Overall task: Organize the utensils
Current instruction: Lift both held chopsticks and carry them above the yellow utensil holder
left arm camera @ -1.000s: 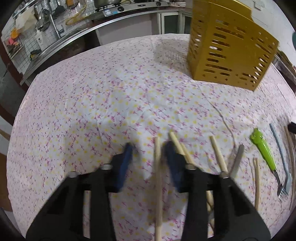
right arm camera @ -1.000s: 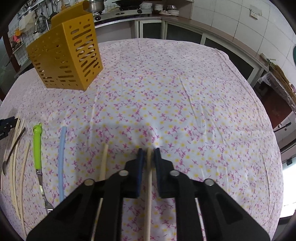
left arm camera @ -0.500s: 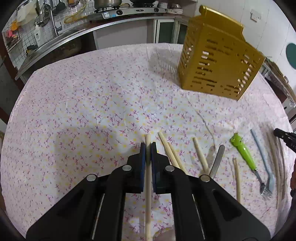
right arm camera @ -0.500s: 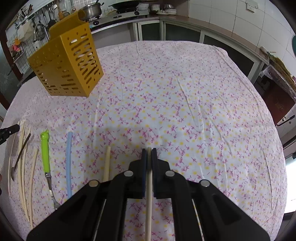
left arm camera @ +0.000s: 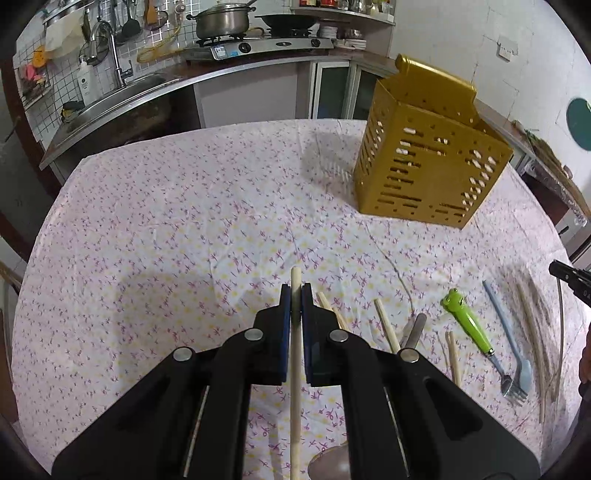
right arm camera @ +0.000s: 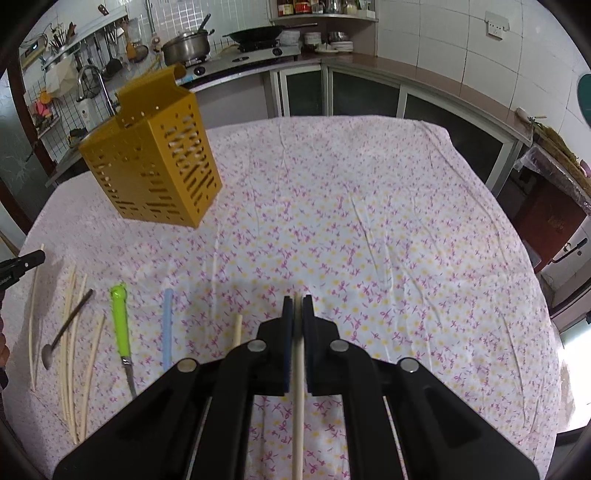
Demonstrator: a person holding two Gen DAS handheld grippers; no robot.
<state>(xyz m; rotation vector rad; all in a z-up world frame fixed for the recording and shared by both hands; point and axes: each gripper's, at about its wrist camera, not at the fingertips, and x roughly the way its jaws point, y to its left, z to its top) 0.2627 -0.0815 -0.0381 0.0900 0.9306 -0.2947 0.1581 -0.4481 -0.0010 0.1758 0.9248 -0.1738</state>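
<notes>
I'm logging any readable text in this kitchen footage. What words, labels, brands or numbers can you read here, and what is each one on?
None can be read for certain.
White bottle by the sink: a dark round label, too small to read.
Stove front: a pale sticker, blurred.
Jars on the shelf: red labels, too small to read.
Right tool's tip at the frame edge: pale marks, cut off, not legible.
Yellow utensil holder: slots only, no text.

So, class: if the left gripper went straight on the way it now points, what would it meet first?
The left gripper, shut on a wooden chopstick, points over bare floral tablecloth. Nothing lies straight ahead; the yellow utensil holder stands off to the right. It would probably meet cloth first, though depth is unclear.
</notes>
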